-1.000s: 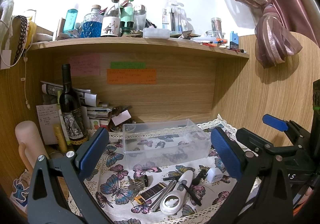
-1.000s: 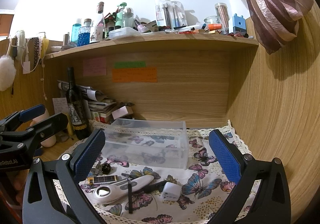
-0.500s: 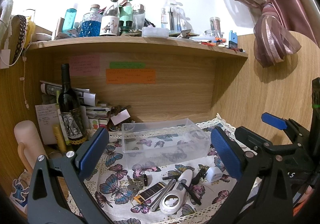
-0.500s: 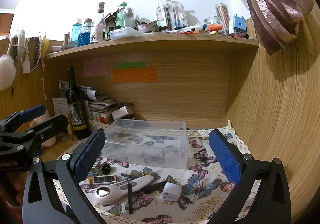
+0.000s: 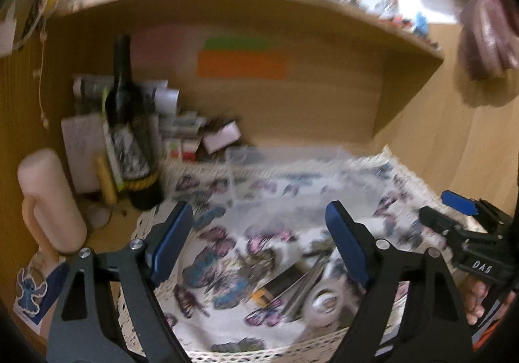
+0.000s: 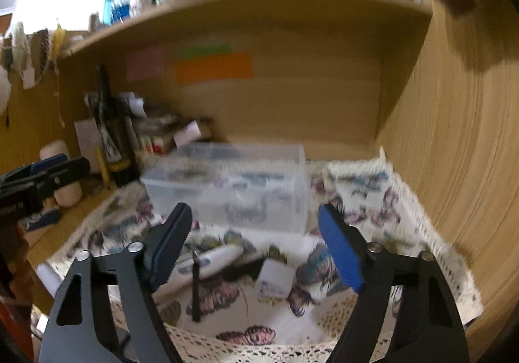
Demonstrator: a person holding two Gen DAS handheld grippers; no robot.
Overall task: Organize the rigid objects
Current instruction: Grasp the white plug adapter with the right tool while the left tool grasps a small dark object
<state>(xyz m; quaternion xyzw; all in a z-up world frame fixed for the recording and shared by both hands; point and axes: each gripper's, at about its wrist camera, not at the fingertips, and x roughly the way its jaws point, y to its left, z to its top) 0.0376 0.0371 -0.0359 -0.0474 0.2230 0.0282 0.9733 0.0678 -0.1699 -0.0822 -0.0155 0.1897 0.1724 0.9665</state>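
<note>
White characters reading roughly "DAS" are seen on the black body of the right hand-held gripper [image 5: 460,217], at the right edge of the left wrist view; the strokes are smeared. Faint white lettering is carried by the left hand-held gripper [image 6: 48,171] in the right wrist view, but it cannot be read. The sticky notes [image 5: 241,63] and the wine bottle's label [image 5: 129,148] are blurred beyond reading.

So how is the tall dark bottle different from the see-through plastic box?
The dark glass wine bottle stands tall and narrow on the bare wooden desk at the left; the clear plastic box is low, wide and open-topped, sitting on the butterfly-print cloth. The bottle is opaque; the cloth's pattern shows through the box. Both are upright and untouched by either hand-held gripper.
</note>
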